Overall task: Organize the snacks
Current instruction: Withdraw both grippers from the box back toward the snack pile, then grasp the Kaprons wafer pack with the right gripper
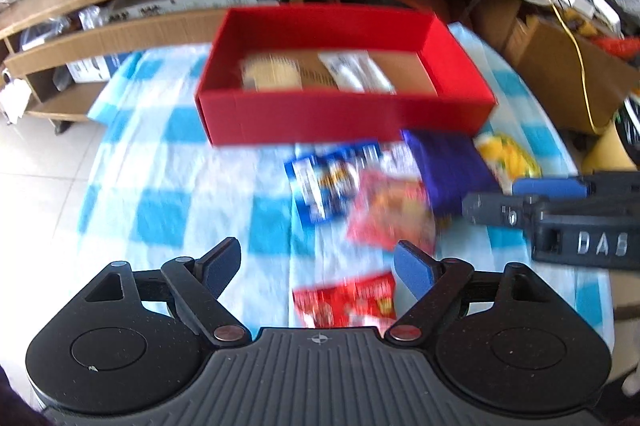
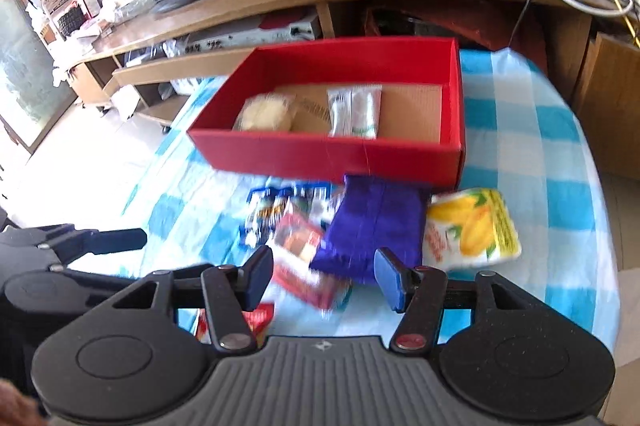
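Red box (image 2: 332,155): set at the far side of the checked cloth (image 2: 532,153) as the collecting place; two packets already lie inside
Loose snacks: purple packet (image 2: 376,226) and yellow packet (image 2: 472,226) are left just before the box, still to be sorted
Left gripper (image 1: 318,266): held spread wide, nothing grasped, above a red packet (image 1: 346,300)
Right gripper (image 2: 324,276): likewise released, poised over the purple packet
Right view only: yellow packet is seen whole; half-hidden in the left view
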A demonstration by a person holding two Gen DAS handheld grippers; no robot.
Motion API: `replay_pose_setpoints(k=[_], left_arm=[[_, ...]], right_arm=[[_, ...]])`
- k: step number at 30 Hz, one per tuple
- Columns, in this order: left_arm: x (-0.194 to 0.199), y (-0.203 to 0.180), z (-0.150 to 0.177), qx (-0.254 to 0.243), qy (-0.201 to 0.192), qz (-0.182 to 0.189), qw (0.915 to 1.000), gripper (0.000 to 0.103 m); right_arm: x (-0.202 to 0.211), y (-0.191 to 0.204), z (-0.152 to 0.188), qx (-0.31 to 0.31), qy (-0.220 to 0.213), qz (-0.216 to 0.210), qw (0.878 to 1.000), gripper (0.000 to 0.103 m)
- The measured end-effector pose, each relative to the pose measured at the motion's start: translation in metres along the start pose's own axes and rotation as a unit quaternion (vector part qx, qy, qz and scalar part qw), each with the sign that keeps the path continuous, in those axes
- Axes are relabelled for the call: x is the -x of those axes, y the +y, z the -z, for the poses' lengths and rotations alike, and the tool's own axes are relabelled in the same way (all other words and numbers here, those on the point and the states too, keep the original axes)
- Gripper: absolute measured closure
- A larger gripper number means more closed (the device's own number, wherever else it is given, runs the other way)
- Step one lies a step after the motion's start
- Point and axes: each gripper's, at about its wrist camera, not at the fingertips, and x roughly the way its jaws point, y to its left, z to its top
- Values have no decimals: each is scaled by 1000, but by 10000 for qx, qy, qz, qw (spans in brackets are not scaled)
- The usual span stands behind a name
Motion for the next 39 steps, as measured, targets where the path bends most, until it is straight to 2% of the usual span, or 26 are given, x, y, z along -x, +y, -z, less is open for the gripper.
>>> replay_pose_setpoints(k=[7, 13, 17, 22, 25, 27, 29, 32, 37, 39], left_arm=[[-6, -15, 33, -41, 536, 319, 9980, 13], [1, -19, 56, -21, 800, 570, 9952, 13], [3, -16, 70, -32, 1039, 513, 9933, 13], [15, 7, 74, 320, 981, 438, 9937, 13], [15, 11, 80, 231, 1070, 419, 9931, 13], [14, 11, 86, 99, 1133, 441, 9925, 13], [12, 13, 90, 22, 1197, 419, 9919, 13], [8, 19, 95, 50, 1290, 436, 9907, 13], [11, 23, 98, 56, 1306, 559, 9898, 12], [10, 21, 101, -47, 1369, 583, 9889, 12]], right_arm=[[4, 3, 15, 63, 125, -63, 9999, 42], [7, 4, 20, 129, 160, -190, 9996, 41], [-5, 19, 29, 484, 456, -295, 9974, 41], [-18, 55, 42, 1343, 793, -580, 9861, 41], [-28, 73, 50, 1742, 982, -708, 9772, 41], [-33, 86, 55, 2056, 1112, -746, 9694, 36], [-39, 95, 61, 2281, 1208, -757, 9631, 35], [-51, 97, 69, 2434, 1407, -508, 9583, 35], [-45, 93, 68, 2412, 1470, -681, 9569, 34], [-48, 95, 71, 2430, 1557, -724, 9547, 27]])
